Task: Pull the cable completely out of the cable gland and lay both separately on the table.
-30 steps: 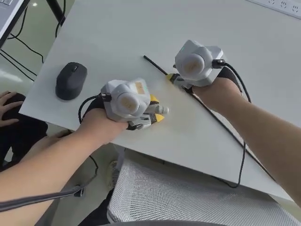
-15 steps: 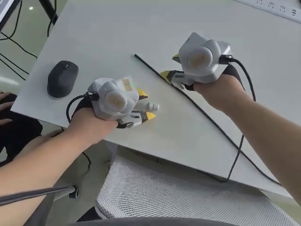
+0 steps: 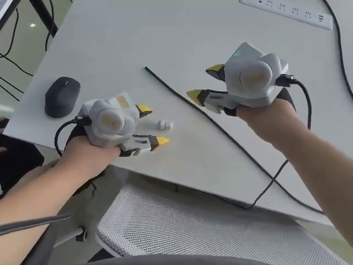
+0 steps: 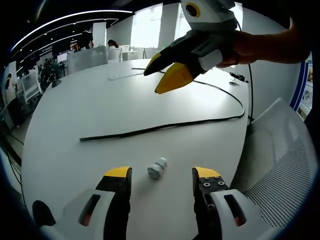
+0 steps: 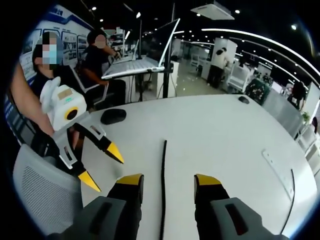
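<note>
Now the left gripper is hovering with yellow-tipped jaws apart, the small white plastic cable gland lying loose on the white table just ahead of them; beyond, the thin black cable is lying separately below the right gripper, jaws parted too.

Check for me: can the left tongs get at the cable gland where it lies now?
Probably yes. The left tongs are open, and the cable gland lies on the table just ahead of the gap between their tips, with nothing on it. The cable lies farther off, apart from it.
</note>
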Demonstrator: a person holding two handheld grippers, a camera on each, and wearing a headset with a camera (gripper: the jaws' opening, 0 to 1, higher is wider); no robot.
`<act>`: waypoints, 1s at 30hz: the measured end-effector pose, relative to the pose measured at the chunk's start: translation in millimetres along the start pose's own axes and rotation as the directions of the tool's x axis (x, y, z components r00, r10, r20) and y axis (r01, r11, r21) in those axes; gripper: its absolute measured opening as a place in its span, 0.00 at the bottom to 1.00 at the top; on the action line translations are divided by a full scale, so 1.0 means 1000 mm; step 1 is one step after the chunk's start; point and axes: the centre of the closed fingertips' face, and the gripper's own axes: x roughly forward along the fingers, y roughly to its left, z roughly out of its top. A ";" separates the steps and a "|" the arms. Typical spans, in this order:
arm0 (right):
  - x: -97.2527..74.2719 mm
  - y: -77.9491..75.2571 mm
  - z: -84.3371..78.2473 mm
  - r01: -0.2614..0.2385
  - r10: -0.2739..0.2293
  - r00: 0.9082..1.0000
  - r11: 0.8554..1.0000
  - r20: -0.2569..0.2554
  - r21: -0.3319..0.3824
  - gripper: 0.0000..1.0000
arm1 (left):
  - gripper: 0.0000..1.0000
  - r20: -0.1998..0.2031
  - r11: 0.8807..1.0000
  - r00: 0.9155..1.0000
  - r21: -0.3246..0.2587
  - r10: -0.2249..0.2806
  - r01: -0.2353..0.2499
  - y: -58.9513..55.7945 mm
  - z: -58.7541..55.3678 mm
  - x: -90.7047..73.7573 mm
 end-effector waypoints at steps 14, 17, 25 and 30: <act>-0.076 0.005 -0.006 0.015 -0.025 0.994 0.996 0.103 0.090 0.46 | 0.59 0.044 0.997 0.998 -0.070 0.045 -0.042 -0.008 0.013 -0.019; -0.090 0.006 -0.011 0.025 -0.038 0.992 0.994 0.118 0.109 0.47 | 0.61 0.045 0.996 0.998 -0.078 0.051 -0.047 -0.011 0.014 -0.022; -0.121 0.007 -0.022 0.040 -0.073 0.983 0.980 0.166 0.195 0.53 | 0.67 0.075 0.991 0.995 -0.119 0.062 -0.053 -0.020 0.021 -0.031; -0.140 0.007 -0.033 0.049 -0.093 0.978 0.973 0.189 0.225 0.55 | 0.73 0.105 0.989 0.992 -0.143 0.063 -0.048 -0.027 0.030 -0.037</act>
